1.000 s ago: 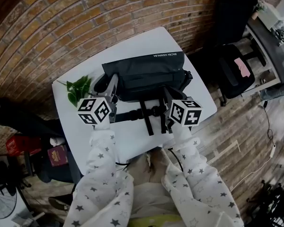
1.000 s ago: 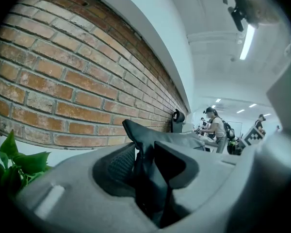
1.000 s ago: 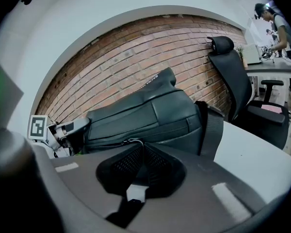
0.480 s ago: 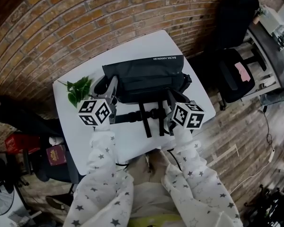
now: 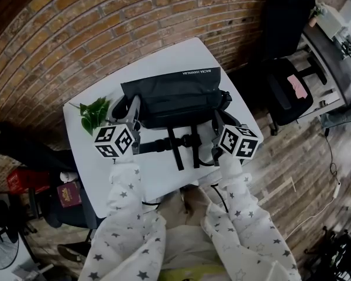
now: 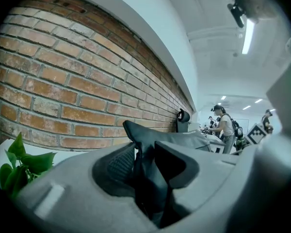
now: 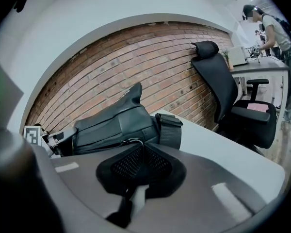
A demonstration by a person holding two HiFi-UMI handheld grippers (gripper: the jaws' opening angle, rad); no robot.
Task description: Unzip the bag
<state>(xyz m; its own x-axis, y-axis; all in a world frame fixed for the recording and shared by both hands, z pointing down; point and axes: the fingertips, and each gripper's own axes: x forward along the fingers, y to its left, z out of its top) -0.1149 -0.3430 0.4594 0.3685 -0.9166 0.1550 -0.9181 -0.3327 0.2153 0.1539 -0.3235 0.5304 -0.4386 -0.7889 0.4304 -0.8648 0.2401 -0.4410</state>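
Observation:
A black bag [image 5: 175, 95] lies on the white table [image 5: 158, 177] against the brick wall. My left gripper [image 5: 134, 107] is at the bag's left end. In the left gripper view its jaws [image 6: 145, 154] are shut on a fold of the bag's black fabric [image 6: 148, 178]. At the bag's right end is my right gripper [image 5: 218, 122]. In the right gripper view its pads [image 7: 138, 152] meet on a thin black zipper pull [image 7: 131, 141] at the front of the bag [image 7: 111, 125]. The zipper's teeth are hidden from view.
A green leaf sprig [image 5: 95, 113] lies left of the bag. The bag's straps and buckle [image 5: 184, 142] trail toward the table's near edge. A black office chair [image 5: 284, 86] stands right of the table. The brick wall [image 5: 105, 28] runs behind it.
My right gripper has slid to the right along the bag's front, toward its right end. The left gripper has stayed at the bag's left end.

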